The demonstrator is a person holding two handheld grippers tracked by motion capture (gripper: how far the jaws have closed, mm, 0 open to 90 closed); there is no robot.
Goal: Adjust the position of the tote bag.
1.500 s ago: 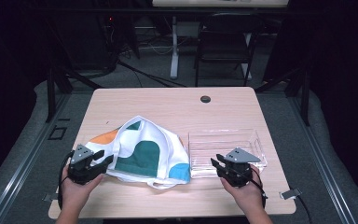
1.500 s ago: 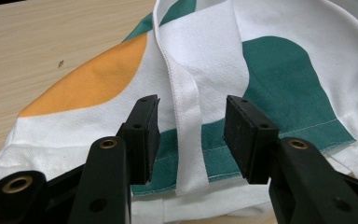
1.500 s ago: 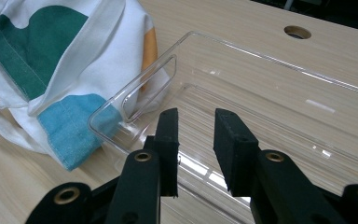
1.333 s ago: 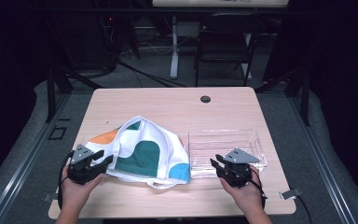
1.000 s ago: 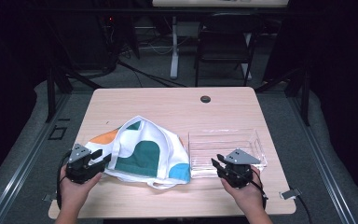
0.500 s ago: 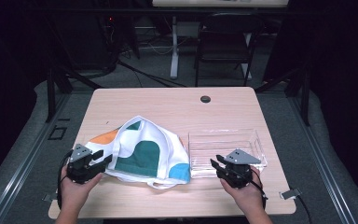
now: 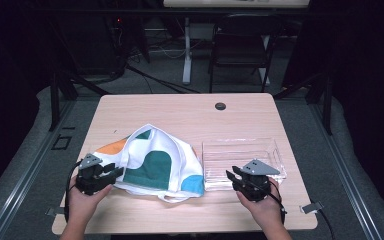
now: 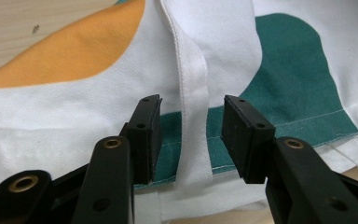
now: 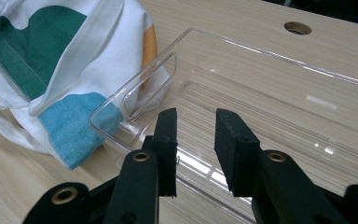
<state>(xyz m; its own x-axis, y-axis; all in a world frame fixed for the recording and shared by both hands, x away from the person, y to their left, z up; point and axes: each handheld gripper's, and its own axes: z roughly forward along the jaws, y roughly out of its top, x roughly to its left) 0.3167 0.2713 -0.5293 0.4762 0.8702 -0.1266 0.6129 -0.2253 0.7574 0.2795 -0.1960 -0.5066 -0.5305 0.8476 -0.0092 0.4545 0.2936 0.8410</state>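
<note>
Cloth bag (image 7: pixel 157 167) and clear tray (image 7: pixel 242 156), side by side on bench (image 7: pixel 180 112).

Left hand-held gripper (image 8: pixel 191 128): jaws spread, just been closing, astride the bag's white strap (image 8: pixel 192 93), pads not pressing. Right hand-held gripper (image 9: pixel 193 140): jaws spread over the tray's near rim, gripping nothing. Risk: left jaws may catch body cloth with the strap, bunching the bag on lifting. Against the earlier frame: bag, tray and both hands unmoved.

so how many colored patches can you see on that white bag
3 on the white bag: an orange patch at its left, a dark green patch in the middle, a light blue patch at its right corner. Folds may hide more.
</note>
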